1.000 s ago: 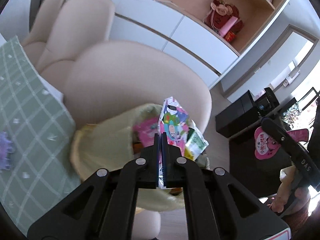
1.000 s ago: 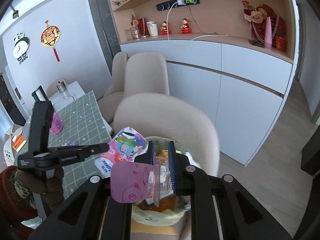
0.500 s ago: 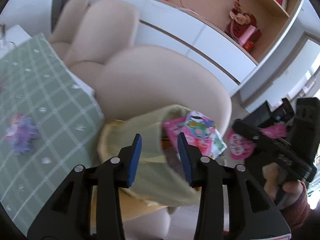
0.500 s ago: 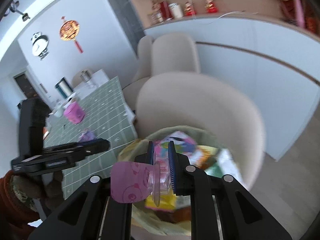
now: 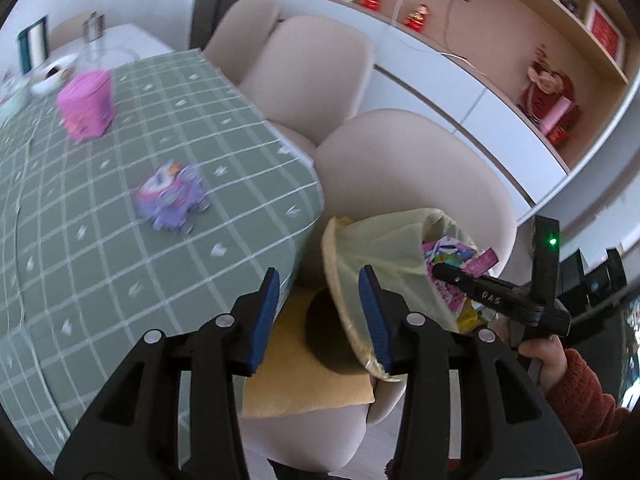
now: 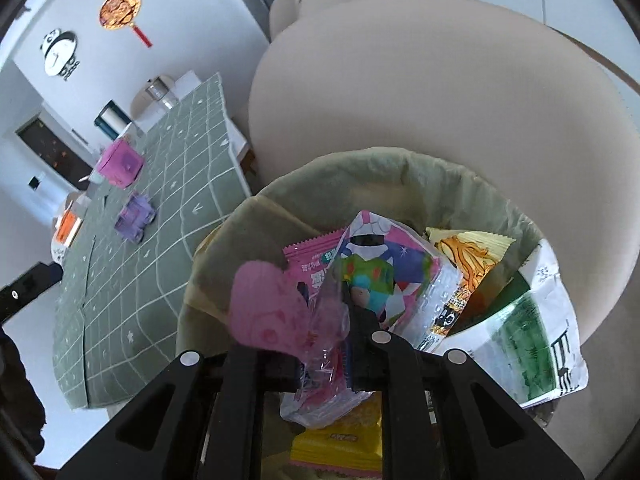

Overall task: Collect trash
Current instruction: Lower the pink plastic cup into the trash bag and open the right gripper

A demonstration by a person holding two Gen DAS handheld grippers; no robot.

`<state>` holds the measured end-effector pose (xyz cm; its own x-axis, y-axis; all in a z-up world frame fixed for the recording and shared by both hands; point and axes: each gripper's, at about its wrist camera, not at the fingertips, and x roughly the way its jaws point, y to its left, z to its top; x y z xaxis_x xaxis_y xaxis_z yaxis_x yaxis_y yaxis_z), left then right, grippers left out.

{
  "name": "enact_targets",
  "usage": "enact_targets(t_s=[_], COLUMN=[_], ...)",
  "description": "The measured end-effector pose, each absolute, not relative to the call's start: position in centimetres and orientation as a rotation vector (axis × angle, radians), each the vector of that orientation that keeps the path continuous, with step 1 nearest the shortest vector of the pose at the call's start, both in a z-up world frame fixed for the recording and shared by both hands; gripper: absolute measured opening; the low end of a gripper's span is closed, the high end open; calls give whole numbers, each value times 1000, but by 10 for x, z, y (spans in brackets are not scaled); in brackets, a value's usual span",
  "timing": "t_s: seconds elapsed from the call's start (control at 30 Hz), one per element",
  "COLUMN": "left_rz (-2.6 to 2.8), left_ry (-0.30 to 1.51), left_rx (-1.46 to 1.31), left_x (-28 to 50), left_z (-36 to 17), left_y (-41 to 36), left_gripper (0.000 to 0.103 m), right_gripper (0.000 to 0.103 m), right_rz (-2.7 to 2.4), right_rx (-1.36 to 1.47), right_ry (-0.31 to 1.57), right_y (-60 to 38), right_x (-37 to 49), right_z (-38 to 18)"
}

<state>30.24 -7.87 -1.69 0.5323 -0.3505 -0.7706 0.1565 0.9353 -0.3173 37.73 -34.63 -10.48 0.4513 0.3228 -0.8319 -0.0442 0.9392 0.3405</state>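
Your right gripper (image 6: 324,364) pinches a clear crinkled wrapper with pink heart label (image 6: 272,308), lower centre, over the lined trash bin (image 6: 400,168). Your left gripper (image 5: 318,316) is opening, jaws empty.

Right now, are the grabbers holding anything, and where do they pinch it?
The right gripper pinches a clear plastic wrapper near its middle. The left gripper, opening, holds nothing.

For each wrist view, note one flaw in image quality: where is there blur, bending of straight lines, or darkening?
Left wrist view: the purple wrapper and pink box on the checked tablecloth are motion-smeared, and the shelf lines bow. Right wrist view: the held clear pink packet is soft, and the corners go black.
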Motion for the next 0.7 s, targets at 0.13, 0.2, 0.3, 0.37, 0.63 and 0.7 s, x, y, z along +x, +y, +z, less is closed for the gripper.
enact_targets(t_s=[0.13,0.2,0.3,0.37,0.63,0.7], left_rz=[-305,-317,-317,-314,-291,-295], left_ry=[970,971,937,910,880,875], left_rx=[-208,-203,-182,-167,-126,-112], left_x=[285,278,266,256,222,216], left_z=[-21,-22,-17,-12,-1,1], left_y=[-72,-69,-62,-55,-11,-2], left_gripper=[52,59,71,76,79,79], right_gripper=[40,47,48,49,57,57], right_rz=[215,203,154,131,28,22], right_rx=[227,221,207,208,177,133], right_ry=[1054,1015,972,950,830,779], right_y=[-336,-337,-338,-337,-324,-321], right_x=[365,354,339,327,270,258], right_z=[-91,-77,-61,-51,-5,6])
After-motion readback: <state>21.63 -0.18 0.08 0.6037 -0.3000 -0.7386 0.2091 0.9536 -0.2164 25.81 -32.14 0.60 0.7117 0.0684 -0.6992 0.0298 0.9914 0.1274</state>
